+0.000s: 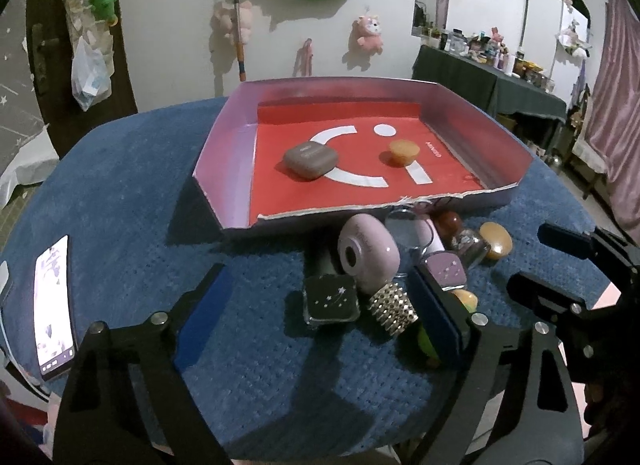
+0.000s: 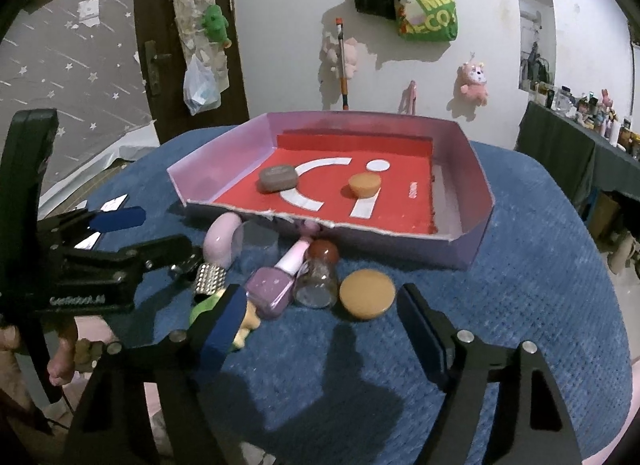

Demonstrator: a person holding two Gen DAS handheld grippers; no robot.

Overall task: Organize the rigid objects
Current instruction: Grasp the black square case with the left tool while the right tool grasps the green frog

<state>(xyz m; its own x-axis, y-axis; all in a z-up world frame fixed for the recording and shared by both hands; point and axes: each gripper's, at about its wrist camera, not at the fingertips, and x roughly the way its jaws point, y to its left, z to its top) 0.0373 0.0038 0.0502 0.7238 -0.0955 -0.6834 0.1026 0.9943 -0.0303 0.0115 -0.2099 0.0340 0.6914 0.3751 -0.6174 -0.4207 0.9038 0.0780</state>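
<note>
A red-floored tray with lilac walls (image 1: 224,133) (image 2: 476,201) sits on the blue table and holds a grey earbud case (image 1: 311,160) (image 2: 277,178) and a small orange lid (image 1: 405,151) (image 2: 363,184). In front of it lies a cluster: a lilac rounded object (image 1: 368,251) (image 2: 222,240), a dark square jar (image 1: 330,298), a studded silver cap (image 1: 393,307) (image 2: 210,279), a purple nail polish bottle (image 1: 445,273) (image 2: 271,289), a small glass jar (image 2: 318,279) and a tan round lid (image 1: 496,245) (image 2: 367,293). My left gripper (image 1: 320,317) is open around the cluster's near side. My right gripper (image 2: 320,329) is open, just short of the jar and tan lid.
A phone (image 1: 54,305) lies at the table's left edge. A green and yellow toy (image 2: 240,325) sits by my right gripper's left finger. A cluttered dark table (image 1: 500,73) stands at the back right. Plush toys and bags hang on the wall.
</note>
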